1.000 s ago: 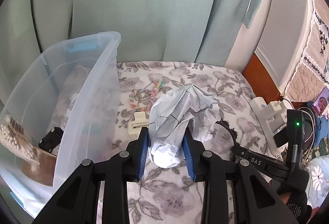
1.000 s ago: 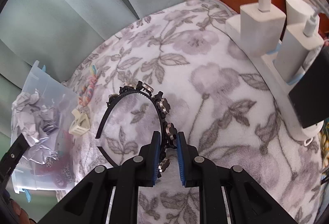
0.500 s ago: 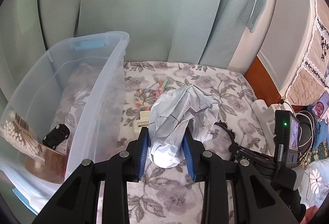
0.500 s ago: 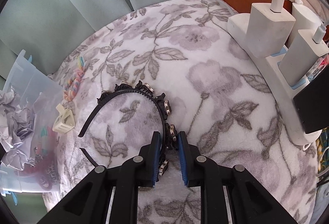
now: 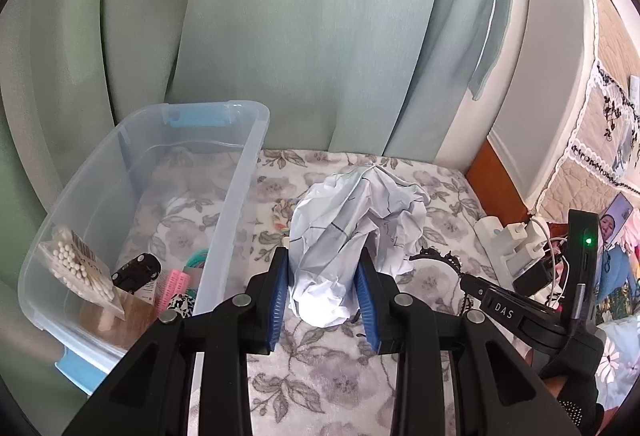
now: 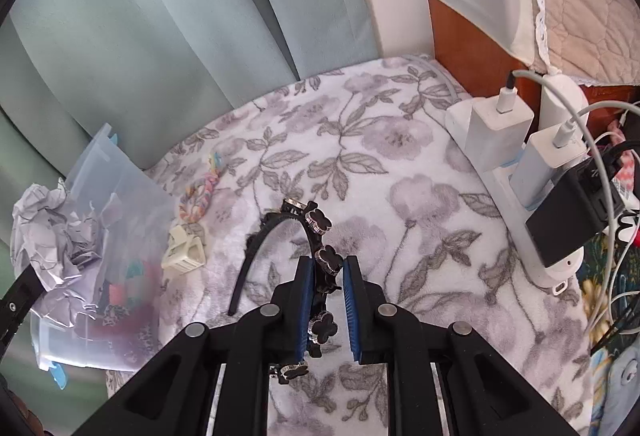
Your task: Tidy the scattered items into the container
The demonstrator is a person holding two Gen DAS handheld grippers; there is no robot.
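- Clearly set at the bed's [image 6: 400, 140] left edge, beside the green curtain: clear plastic container [image 5: 236, 196], open top, long axis running from near to far in the left wrist view; cotton swabs [image 5: 76, 272], a black toy car [image 5: 136, 270] and a pink comb [image 5: 174, 282] already lying at its near end.
- Just right of the container's long wall, off the bedspread: crumpled paper ball [image 5: 352, 236], pinched at its lower lobe by the left gripper [image 5: 322, 292], jaws pressed into the paper on both sides.
- Nearer to the container by far: that left hand; judged next move a short sideways carry over the rim, then a release above the open far half.
- Farther right, toward the power strip [image 6: 516, 192] at the bed's right edge: black studded headband [image 6: 280, 236], clamped at one leg of its arc by the right gripper [image 6: 326, 296], jaws nearly together on the band, free leg hanging out to the left.
- Likely snag for the right hand: headband arc reaching toward the left gripper's path, so better to go second.
- Left on the bedspread between headband and container, touched by nothing: cream hair claw [image 6: 184, 252], and beyond it a pastel braided hair tie [image 6: 202, 192].
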